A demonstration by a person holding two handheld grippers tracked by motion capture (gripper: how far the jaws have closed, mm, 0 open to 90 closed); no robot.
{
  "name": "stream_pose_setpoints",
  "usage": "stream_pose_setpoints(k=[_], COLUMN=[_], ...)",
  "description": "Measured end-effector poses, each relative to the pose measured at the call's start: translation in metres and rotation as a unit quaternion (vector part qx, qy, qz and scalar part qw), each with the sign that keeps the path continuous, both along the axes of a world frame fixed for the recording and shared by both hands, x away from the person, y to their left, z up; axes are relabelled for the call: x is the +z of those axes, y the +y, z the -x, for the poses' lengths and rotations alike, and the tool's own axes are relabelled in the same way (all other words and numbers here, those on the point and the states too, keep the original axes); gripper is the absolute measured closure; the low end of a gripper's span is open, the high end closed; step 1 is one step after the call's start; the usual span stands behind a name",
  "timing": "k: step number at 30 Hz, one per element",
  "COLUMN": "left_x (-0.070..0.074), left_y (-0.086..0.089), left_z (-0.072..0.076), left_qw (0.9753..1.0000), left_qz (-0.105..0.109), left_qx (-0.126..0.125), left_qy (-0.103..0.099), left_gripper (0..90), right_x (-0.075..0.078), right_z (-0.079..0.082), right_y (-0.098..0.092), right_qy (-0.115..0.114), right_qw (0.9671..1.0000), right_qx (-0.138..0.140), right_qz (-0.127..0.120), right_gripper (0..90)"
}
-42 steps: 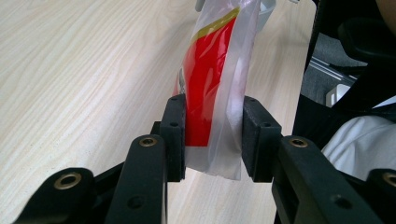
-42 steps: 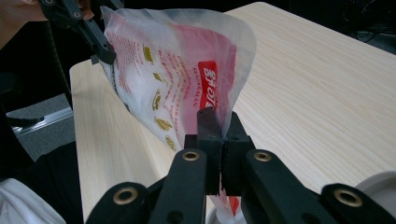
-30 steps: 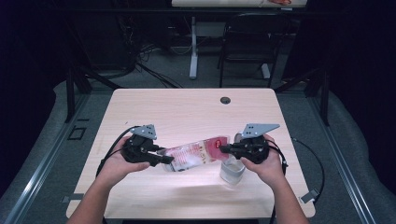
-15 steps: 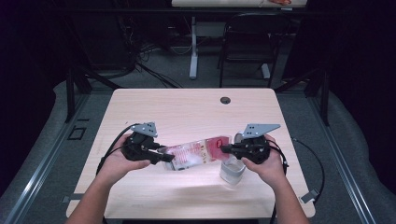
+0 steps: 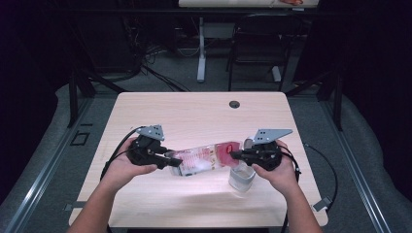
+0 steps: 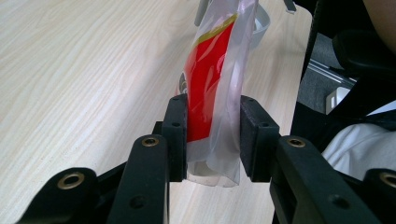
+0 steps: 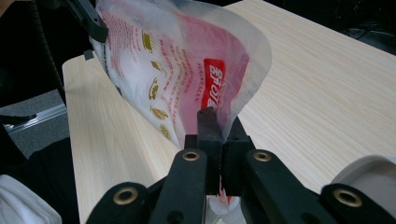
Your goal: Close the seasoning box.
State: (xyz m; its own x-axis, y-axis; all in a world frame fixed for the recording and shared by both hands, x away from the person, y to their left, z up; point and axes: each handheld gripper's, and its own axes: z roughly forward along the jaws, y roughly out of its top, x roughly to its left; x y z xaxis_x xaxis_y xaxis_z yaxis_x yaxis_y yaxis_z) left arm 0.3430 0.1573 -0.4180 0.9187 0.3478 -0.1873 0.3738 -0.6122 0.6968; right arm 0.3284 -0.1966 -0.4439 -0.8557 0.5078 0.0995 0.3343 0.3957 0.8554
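Here, a clear plastic bag [image 5: 206, 158] with red print hangs stretched above the wooden table [image 5: 194, 111] between two grippers. The left gripper [image 6: 212, 135] clamps one end, the right gripper [image 7: 219, 140] pinches the other, over a clear cup [image 5: 241, 177]. To pour well, I judge — raise the left end slowly, keeping the bag's low corner over the cup.

The bag [image 5: 206, 158] has been lifted slightly at its red end, nearer the cup [image 5: 241, 176], by the right tool [image 5: 236, 155]. The left tool [image 5: 171, 160] has barely been shifted.
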Motion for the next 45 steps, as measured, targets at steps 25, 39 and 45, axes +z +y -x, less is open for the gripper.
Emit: stream_pose_setpoints(k=[25,39,45], left_x=[0.012,0.019,0.022], left_y=[-0.003,-0.007,-0.008], left_z=[-0.001,-0.002,-0.002], left_qw=[1.0000,0.9998,0.9998], left_qz=[-0.005,-0.013,-0.015], left_qx=[0.002,0.000,-0.002], left_qy=[-0.008,-0.013,-0.015], left_gripper=[68.4,68.8,69.2], right_x=[0.000,-0.001,-0.001], right_z=[0.001,0.001,0.001], right_y=[0.000,-0.002,-0.002], right_qy=[-0.002,-0.001,-0.001], right_qw=[1.0000,1.0000,1.0000], right_qx=[-0.003,-0.005,-0.006], right_qz=[0.004,0.004,0.002], right_gripper=[89.3,89.2,89.1])
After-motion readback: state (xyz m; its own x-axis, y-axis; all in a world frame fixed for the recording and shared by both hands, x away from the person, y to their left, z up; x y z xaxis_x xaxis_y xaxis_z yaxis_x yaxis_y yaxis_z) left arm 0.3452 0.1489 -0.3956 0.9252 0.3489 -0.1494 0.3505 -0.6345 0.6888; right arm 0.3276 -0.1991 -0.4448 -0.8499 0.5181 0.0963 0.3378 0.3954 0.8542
